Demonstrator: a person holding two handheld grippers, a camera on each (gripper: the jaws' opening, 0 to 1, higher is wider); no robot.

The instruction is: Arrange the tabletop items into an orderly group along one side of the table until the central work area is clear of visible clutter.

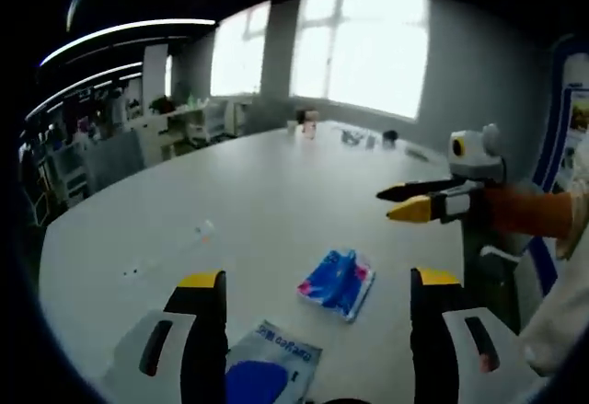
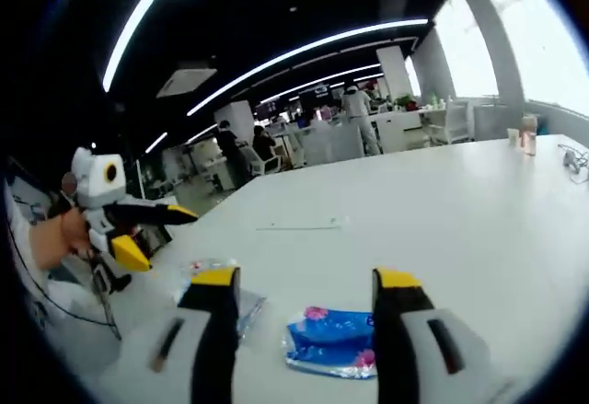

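A blue and pink packet (image 1: 336, 282) lies flat on the white table (image 1: 267, 183), just ahead of my left gripper (image 1: 317, 280), whose jaws stand wide apart with nothing between them. A blue and white pouch (image 1: 267, 367) lies lower, between those jaws. My right gripper (image 1: 386, 203) reaches in from the right, above the table's edge. In the right gripper view the same blue packet (image 2: 331, 340) sits between the open jaws of my right gripper (image 2: 306, 277), and a clear pouch (image 2: 247, 312) lies partly behind its left jaw. My left gripper (image 2: 166, 238) hovers at the left, open.
A small scrap (image 1: 204, 231) lies mid-table on the left. At the far end stand a small bottle (image 1: 310, 126), cables (image 1: 354, 137) and a dark item (image 1: 390, 135). A thin strip (image 2: 299, 227) lies mid-table. Desks and people (image 2: 354, 105) fill the room beyond.
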